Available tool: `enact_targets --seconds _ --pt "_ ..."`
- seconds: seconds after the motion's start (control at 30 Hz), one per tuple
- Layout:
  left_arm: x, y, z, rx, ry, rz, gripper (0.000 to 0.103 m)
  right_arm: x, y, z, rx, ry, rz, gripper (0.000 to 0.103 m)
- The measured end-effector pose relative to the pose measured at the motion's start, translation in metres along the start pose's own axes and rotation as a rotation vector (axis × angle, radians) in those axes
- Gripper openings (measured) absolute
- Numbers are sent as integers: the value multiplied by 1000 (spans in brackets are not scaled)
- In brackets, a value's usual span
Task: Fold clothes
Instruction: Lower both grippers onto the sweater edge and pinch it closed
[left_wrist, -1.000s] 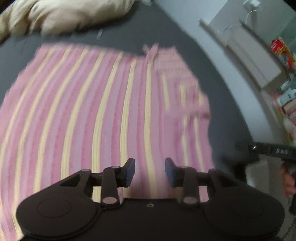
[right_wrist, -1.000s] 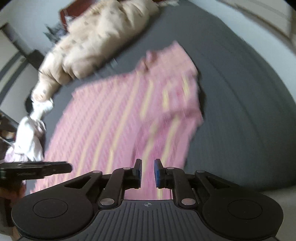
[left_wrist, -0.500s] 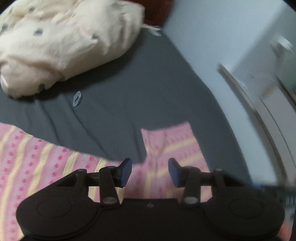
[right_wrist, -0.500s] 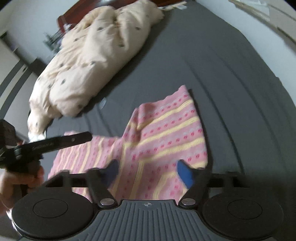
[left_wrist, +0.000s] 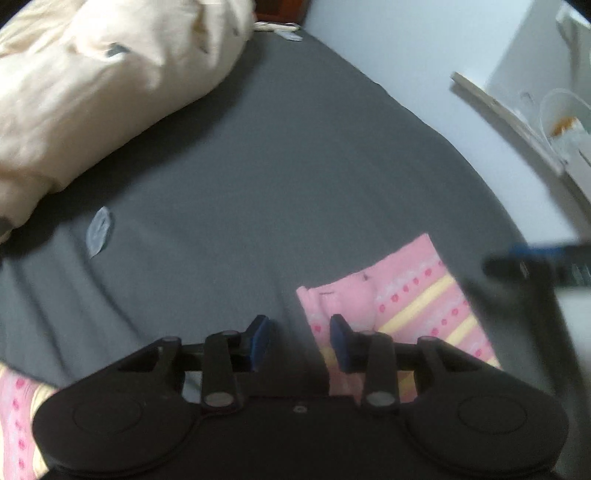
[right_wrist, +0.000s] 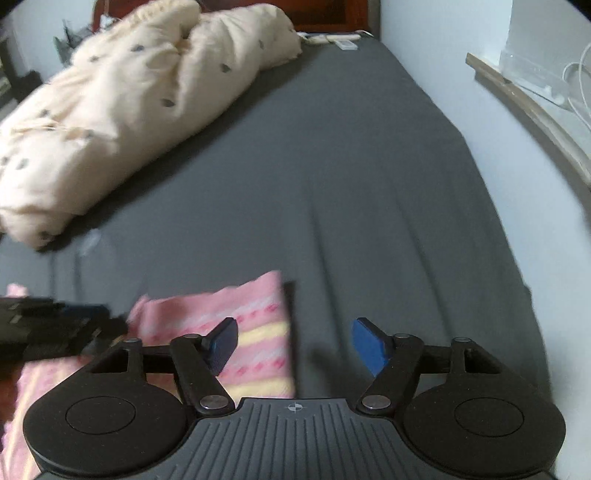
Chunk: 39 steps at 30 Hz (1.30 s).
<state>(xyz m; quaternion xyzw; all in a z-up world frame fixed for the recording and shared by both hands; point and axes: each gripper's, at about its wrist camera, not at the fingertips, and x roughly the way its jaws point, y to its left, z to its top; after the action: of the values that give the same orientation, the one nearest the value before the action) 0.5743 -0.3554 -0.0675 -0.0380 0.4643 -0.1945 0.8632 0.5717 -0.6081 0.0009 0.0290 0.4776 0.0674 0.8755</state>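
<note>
A pink garment with yellow stripes (left_wrist: 413, 295) lies flat on the grey bed sheet (left_wrist: 258, 166); only its far corner shows, and another strip (left_wrist: 14, 406) shows at the lower left. My left gripper (left_wrist: 299, 341) hovers over the garment's far edge. Its jaws are closing with only sheet between them, and the right pad (left_wrist: 341, 345) is over the fabric. My right gripper (right_wrist: 295, 345) stands wide over the corner of the garment (right_wrist: 255, 332). Its jaws are closing a little and nothing is pinched. Each gripper shows blurred in the other's view: the right one (left_wrist: 539, 264), the left one (right_wrist: 55, 326).
A bunched cream duvet (right_wrist: 129, 103) fills the far left of the bed. A small clear scrap (left_wrist: 99, 234) lies on the sheet near it. A white wall (right_wrist: 461, 92) and a shelf ledge (right_wrist: 524, 107) with cables run along the right side.
Both grippers have travelled up the garment to its far corner, so most of the fabric has left view. The right gripper went from shut to wide open. Neither holds the cloth.
</note>
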Motion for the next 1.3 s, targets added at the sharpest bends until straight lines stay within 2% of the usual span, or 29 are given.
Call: enact_targets --seconds 0.17,0.3,0.33,0.4,0.43,0.53,0.57,0.67,0.73,0.9,1.03,1.3 --pt "10 1 2 30 -33 -19 32 33 -1 20 -46 52 -19 53" --pt "16 -1 4 78 -54 -76 21 54 -1 25 -43 74 -4 53" --pt "16 -3 3 96 -49 -78 20 59 -2 26 -33 76 3 53" --pt "17 -4 -1 133 -39 -69 11 66 -3 24 -23 82 15 53" --pt "18 -4 -4 154 -35 -58 11 70 -2 22 -26 88 8 53" --pt "16 -1 -6 159 -42 -58 7 73 -6 18 -10 72 14 36" --pt "15 0 -5 155 -43 -58 6 73 -8 17 -1 63 21 23" --pt "13 3 -3 152 -37 -69 6 71 -15 19 19 60 62 4" --pt "12 5 0 148 -37 -79 6 67 -18 18 13 60 85 3" --pt "4 14 7 63 -59 -137 6 45 -29 18 44 40 153 2" --pt "5 17 9 27 -45 -141 6 36 -29 14 61 31 115 3" --pt "14 22 5 -24 -3 -131 7 39 -34 13 104 122 150 4"
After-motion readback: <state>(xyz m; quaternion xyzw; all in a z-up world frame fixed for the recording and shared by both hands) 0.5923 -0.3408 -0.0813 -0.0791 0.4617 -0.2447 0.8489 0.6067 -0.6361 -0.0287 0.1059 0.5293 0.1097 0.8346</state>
